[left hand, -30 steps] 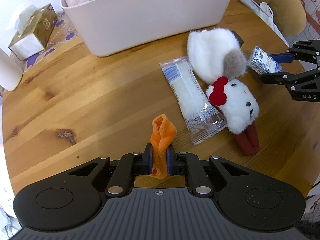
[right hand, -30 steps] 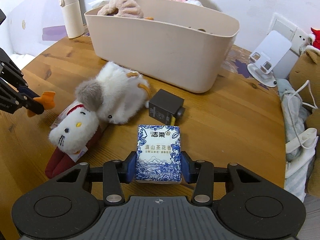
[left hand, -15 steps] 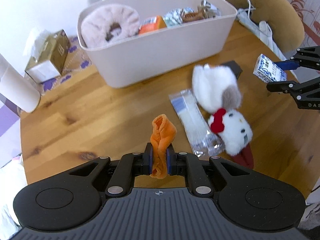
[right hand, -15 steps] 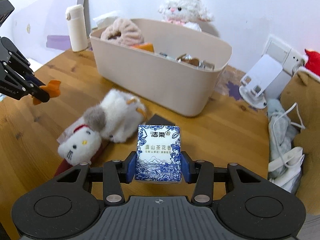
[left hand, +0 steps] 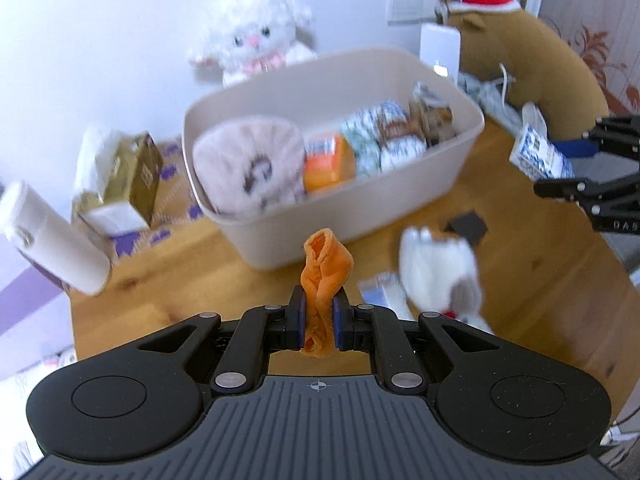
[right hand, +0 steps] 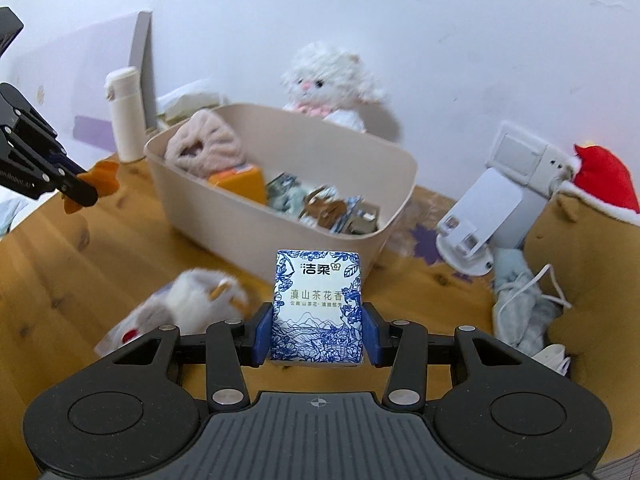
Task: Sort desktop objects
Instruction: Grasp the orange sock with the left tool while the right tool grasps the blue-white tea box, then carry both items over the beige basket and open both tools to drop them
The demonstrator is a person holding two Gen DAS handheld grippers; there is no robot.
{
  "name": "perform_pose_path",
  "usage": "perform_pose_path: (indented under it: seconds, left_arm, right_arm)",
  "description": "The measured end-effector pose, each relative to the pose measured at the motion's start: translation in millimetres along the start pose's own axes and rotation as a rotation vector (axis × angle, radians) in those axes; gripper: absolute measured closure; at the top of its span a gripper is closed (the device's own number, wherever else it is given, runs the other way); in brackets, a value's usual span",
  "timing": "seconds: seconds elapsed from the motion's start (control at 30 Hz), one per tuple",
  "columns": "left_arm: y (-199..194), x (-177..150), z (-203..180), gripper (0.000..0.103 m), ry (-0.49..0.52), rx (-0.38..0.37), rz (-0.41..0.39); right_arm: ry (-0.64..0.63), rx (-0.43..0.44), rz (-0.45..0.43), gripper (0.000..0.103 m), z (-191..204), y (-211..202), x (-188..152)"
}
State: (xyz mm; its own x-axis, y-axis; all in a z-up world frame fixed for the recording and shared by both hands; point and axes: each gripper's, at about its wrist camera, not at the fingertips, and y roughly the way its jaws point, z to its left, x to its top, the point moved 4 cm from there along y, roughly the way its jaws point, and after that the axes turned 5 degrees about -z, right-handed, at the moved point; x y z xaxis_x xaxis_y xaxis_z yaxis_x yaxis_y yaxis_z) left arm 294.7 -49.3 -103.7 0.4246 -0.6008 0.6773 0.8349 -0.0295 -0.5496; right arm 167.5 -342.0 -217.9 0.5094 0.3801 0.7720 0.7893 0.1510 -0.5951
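White lamb plush (right hand: 328, 80), 12 o'clock, against wall. White flask (right hand: 125, 114), 10 o'clock, upright on tabletop (right hand: 432, 292). White phone stand (right hand: 480, 220) and wall socket (right hand: 520, 156), 2 o'clock. Brown plush in red hat (left hand: 516, 40), 3 o'clock. Tissue box (left hand: 120, 184).

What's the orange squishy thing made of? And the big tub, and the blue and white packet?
Orange thing: probably soft fleecy fabric; it folds and crumples between the pads. Tub: looks like smooth matte beige plastic, with rounded moulded walls. Packet: likely tissues in thin printed plastic film, slightly glossy.
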Motion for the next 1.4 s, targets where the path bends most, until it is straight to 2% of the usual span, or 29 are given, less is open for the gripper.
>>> perform_pose_path:
  seconds: [0.23, 0.43, 0.67, 0.97, 1.07, 1.4]
  left_arm:
    - [-3, 41, 4, 0.091, 0.005, -0.024, -0.071]
    - [8, 68, -4, 0.091, 0.031, -0.028, -0.093]
    - [31, 91, -17, 0.091, -0.004, -0.047, -0.115]
    - [77, 102, -29, 0.091, -0.052, -0.019, -0.065]
    - [89, 101, -31, 0.090, -0.065, -0.046, -0.051]
    - [113, 100, -37, 0.090, -0.068, 0.004, -0.007]
  right_arm:
    - [0.019, -0.047, -0.050, 0.060, -19, 3, 24]
    - [0.005, -0.066, -0.087, 0.060, -27, 9, 49]
    - [-0.011, -0.082, -0.108, 0.060, -27, 28, 74]
    - [0.029, -0.070, -0.088, 0.060, -22, 66, 89]
    - [0.052, -0.052, -0.063, 0.060, -20, 81, 86]
    - [0.001, -0.053, 0.005, 0.060, -10, 113, 75]
